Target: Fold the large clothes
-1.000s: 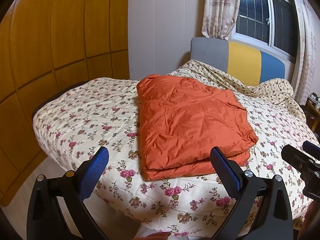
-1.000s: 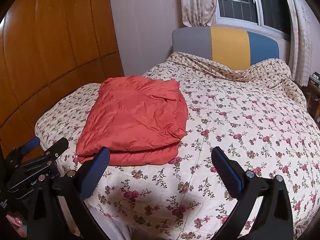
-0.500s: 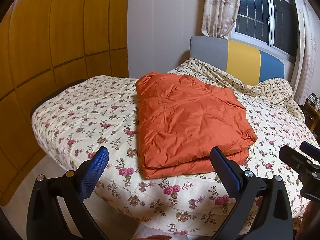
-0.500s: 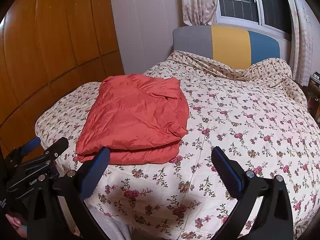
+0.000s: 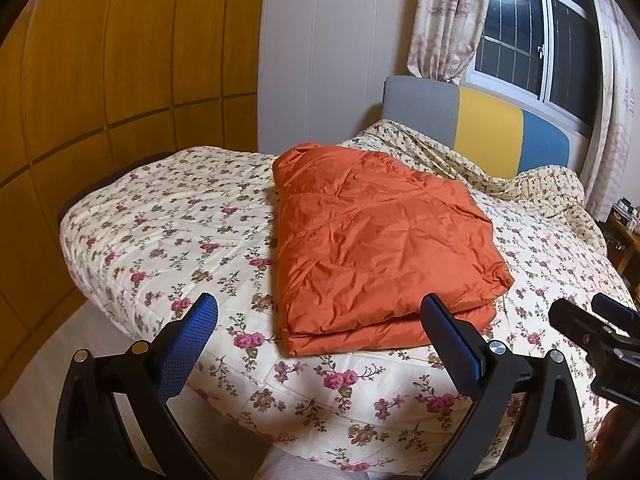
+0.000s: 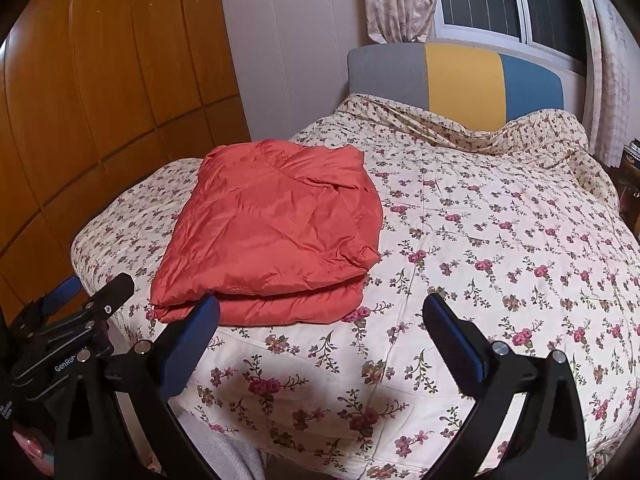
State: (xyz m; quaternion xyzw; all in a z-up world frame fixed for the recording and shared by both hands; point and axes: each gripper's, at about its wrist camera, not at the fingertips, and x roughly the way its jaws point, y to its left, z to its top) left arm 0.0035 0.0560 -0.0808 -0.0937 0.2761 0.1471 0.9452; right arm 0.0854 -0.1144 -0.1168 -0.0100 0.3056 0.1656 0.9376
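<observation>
An orange puffy garment [image 5: 380,240] lies folded into a flat rectangle on the floral bedspread [image 5: 160,220], near the bed's foot on the left half; it also shows in the right wrist view [image 6: 272,232]. My left gripper [image 5: 320,320] is open and empty, held back from the bed's foot edge, short of the garment. My right gripper [image 6: 320,320] is open and empty, also back from the bed, to the right of the garment. Each gripper shows at the edge of the other's view: the right one [image 5: 600,336], the left one [image 6: 76,300].
The bed has a grey, yellow and blue headboard [image 6: 460,76] under a curtained window [image 5: 520,52]. A wooden wardrobe wall [image 5: 100,80] runs along the left. A small side table [image 5: 628,232] stands at the far right. Bunched bedding [image 6: 540,136] lies by the headboard.
Both grippers have drawn slightly back and up from the bed; the garment lies unchanged. Both grippers stay open.
</observation>
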